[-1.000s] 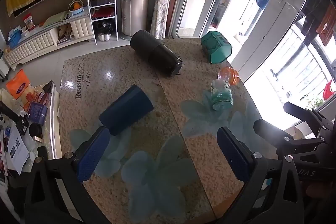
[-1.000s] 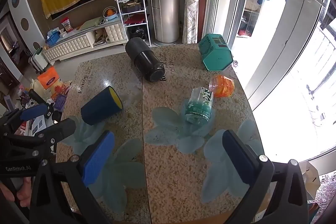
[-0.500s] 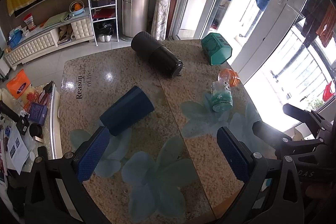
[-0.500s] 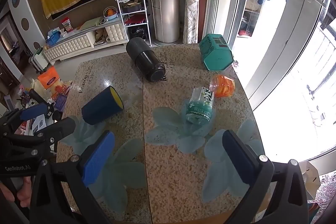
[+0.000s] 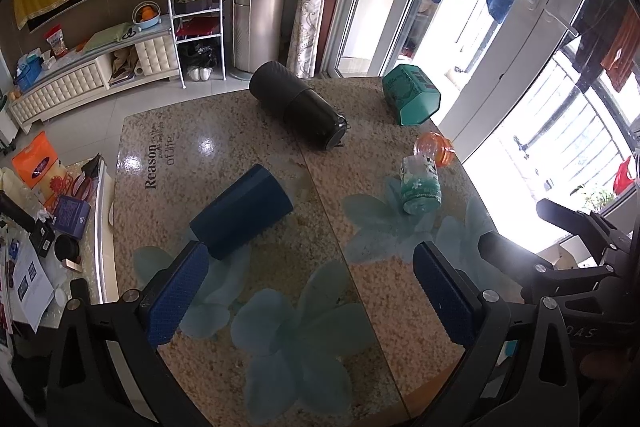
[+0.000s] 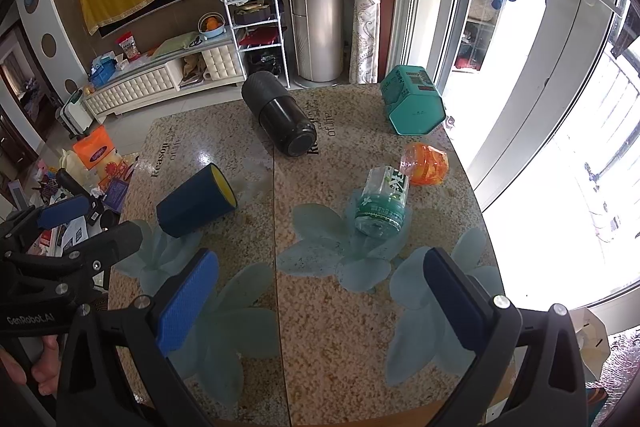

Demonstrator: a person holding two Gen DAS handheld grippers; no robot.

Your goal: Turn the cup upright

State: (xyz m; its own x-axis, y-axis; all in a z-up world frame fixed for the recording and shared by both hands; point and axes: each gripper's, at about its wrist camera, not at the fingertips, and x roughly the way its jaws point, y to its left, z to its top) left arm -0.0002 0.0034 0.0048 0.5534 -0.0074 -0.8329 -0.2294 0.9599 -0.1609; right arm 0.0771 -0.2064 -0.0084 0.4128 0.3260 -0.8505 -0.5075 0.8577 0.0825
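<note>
A dark blue cup (image 5: 241,213) with a yellow inside lies on its side on the left half of the granite table (image 5: 256,155); it also shows in the right wrist view (image 6: 196,201), its mouth facing right. My left gripper (image 5: 310,293) is open and empty, hovering just in front of the cup, with its left pad close to the cup's base. My right gripper (image 6: 316,301) is open and empty above the table's near edge. The left gripper also shows at the left of the right wrist view (image 6: 64,239).
A large black flask (image 5: 298,105) lies on its side at the back. A teal hexagonal box (image 5: 410,101), an orange plastic item (image 5: 434,147) and a green-labelled jar on its side (image 5: 420,185) sit on the right half. Cluttered floor lies left of the table.
Almost nothing: the left wrist view has shifted very slightly, with the cup a touch nearer the left pad. Both grippers stay open.
</note>
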